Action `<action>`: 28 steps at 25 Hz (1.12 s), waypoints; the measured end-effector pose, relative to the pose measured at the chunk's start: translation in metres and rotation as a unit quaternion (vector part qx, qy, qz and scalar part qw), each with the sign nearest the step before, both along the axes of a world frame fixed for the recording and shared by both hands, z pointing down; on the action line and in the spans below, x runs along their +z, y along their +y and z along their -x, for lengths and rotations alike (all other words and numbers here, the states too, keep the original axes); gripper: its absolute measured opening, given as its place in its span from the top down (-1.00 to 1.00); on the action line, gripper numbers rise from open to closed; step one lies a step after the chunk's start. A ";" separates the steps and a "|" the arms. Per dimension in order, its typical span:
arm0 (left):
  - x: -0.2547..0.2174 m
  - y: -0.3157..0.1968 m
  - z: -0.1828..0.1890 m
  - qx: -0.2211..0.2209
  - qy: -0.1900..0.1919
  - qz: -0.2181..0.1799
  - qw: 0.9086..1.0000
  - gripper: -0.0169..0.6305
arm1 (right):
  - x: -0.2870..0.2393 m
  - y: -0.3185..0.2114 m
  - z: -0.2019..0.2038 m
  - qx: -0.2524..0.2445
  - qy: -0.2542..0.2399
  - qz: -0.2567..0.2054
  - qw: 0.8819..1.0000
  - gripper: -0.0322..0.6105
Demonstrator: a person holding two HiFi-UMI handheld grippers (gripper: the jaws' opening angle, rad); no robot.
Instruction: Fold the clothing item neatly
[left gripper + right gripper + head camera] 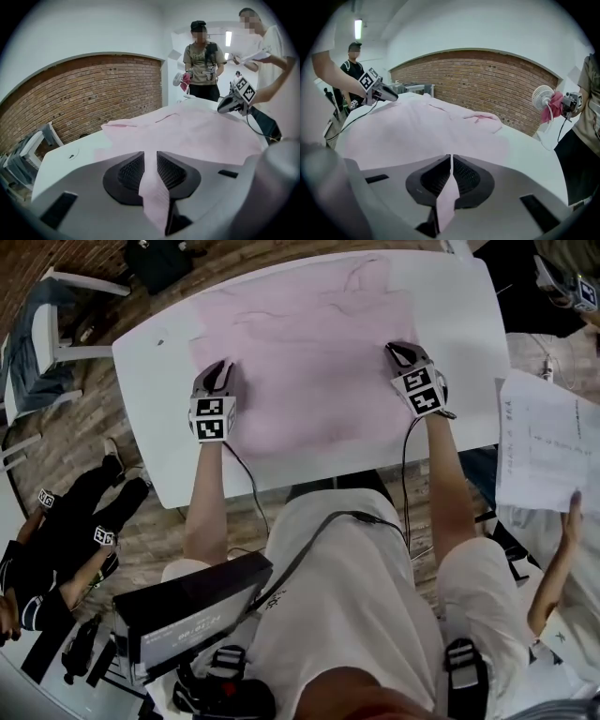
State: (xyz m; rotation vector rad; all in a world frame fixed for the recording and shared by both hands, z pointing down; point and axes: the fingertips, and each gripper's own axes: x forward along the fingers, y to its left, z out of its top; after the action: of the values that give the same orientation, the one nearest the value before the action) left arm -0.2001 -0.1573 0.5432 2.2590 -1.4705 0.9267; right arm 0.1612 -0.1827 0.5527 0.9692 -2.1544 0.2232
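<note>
Two pinch grips on one pink garment [309, 362], spread flat over most of the white table [459, 306], rumpled end far from the wearer, straight edge near. Left gripper [217, 378] clamped on a raised tuck of cloth at the near left, a pink strip running down between the ribbed pads [131, 171]; right gripper [403, 354] shut almost flush on a thinner tuck at the near right. Matched holds, level with each other and well apart, presumably to keep the near edge taut and straight for carrying over the body of the garment in one even fold. Both tilted downward, jaws low at the cloth, likely so as to raise little more than the pinched edge. Exact pinch sites, at the corners or slightly inboard, hard to judge from overhead. Rest of the fabric resting on the tabletop, fold apparently not yet begun.
</note>
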 end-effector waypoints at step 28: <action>0.053 0.153 -0.045 0.057 0.034 0.062 0.996 0.73 | 0.040 0.133 -0.004 0.031 0.007 0.029 0.999 0.89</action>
State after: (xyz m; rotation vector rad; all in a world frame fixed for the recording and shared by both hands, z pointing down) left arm -0.1552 -0.0038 0.5959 2.2800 -1.2323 0.9368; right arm 0.1655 -0.0494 0.5926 1.0019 -2.0952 0.3068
